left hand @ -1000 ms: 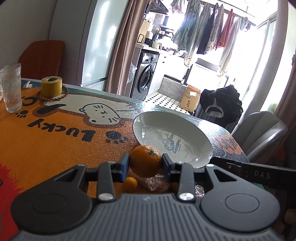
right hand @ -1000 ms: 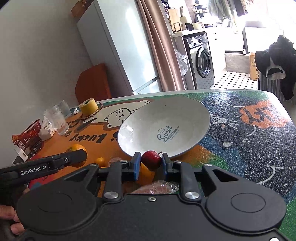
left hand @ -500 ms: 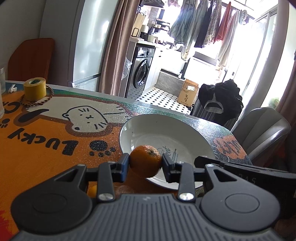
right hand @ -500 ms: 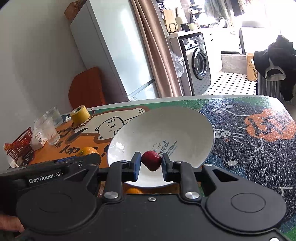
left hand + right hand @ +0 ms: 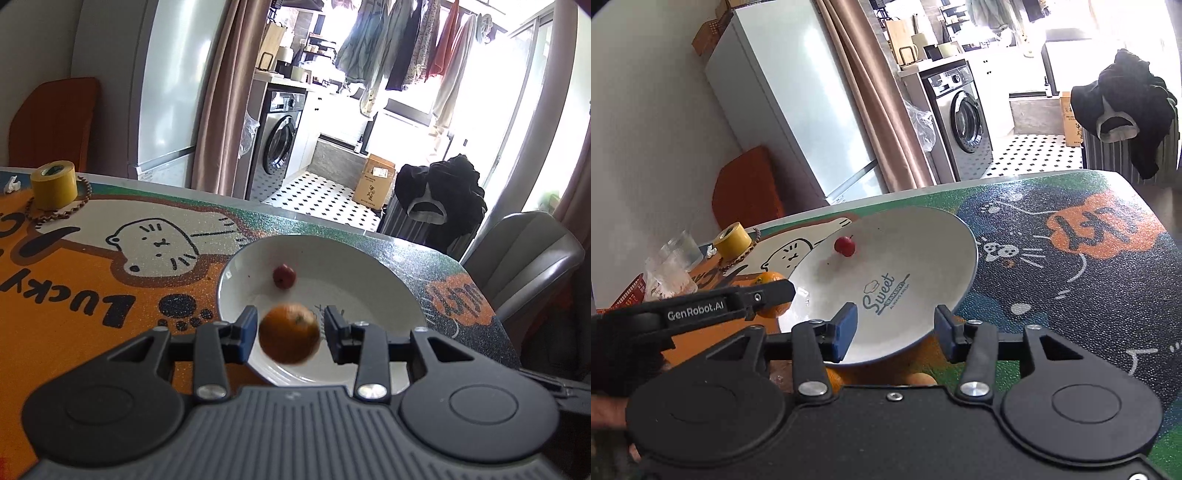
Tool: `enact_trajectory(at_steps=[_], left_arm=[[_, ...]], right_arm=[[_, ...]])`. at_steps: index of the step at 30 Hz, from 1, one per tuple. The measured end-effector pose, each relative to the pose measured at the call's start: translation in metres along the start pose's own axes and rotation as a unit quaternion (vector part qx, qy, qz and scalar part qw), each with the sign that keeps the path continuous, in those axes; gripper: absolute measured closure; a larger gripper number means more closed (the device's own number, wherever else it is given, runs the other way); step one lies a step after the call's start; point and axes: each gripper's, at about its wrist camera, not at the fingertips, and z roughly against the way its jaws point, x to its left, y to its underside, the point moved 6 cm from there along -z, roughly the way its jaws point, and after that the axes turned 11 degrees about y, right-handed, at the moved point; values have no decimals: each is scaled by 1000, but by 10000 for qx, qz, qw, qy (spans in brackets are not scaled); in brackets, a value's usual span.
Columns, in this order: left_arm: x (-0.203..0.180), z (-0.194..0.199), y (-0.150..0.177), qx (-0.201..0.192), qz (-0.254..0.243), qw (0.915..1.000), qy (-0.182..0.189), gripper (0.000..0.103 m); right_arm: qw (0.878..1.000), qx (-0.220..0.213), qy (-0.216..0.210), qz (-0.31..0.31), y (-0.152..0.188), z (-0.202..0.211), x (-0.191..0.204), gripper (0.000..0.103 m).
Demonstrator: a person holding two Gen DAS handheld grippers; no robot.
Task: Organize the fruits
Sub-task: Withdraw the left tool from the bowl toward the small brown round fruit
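Left gripper (image 5: 289,334): jaws apart, orange (image 5: 289,333) seen blurred in the gap with space on both sides, so it is judged released and dropping over the near rim of the plate (image 5: 373,271); contact with the pads cannot be told for sure. Right gripper (image 5: 893,331): jaws spread wide, nothing held, hung over the near edge of the same plate. More orange fruit (image 5: 921,378) is glimpsed under the right gripper at the near table edge, mostly hidden. Small red fruit (image 5: 844,246) lies inside the plate on its far-left side, stem up. Handling, as a judgement: the orange is round, firm-skinned, moderately heavy, likely to roll on the glazed dish, so it is best taken across its widest part with light squeeze and set down low. The red fruit is light, smooth, easily bruised and prone to squirting out; a centred pinch across its middle is advised, not by the stem. The plate looks ceramic, slippery and chippable; drops from height are to be avoided. Farther left on the table mat (image 5: 74,306), a tape roll (image 5: 54,183) and drinking glasses (image 5: 670,271) stand well apart from the plate.
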Motion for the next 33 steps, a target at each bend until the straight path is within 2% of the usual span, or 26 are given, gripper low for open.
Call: enact_trajectory(at_steps=[2,3,9,13,16,25,30,33], left_arm=[[-4,4,-3,-102,-56,9999,-2,49],[-6,7,-3,-134,-87,9999,6,46],[-7,29,3,-181,-124,9997,-49,44],[0,46,12,-187,-34,9997,-180,36],[6,60,19,-200,39,9994,-282,29],[13,94,29,-247,-12,9990,-381,14],[10,111,37,-349,-53,9988,-337,14],[12,117,40,-346,76,9990,-262,14]], right_arm=[[10000,-14,-4,-18,2,4,-2,47],[10000,-24,4,-30,4,7,-3,45],[10000,-59,23,-61,8,17,-3,37],[9999,-94,49,-63,14,25,-5,26],[9999,-94,65,-38,18,29,-5,21],[9999,-106,81,104,25,49,1,17],[9998,-113,15,132,29,60,5,7],[9997,-144,87,153,33,65,7,5]])
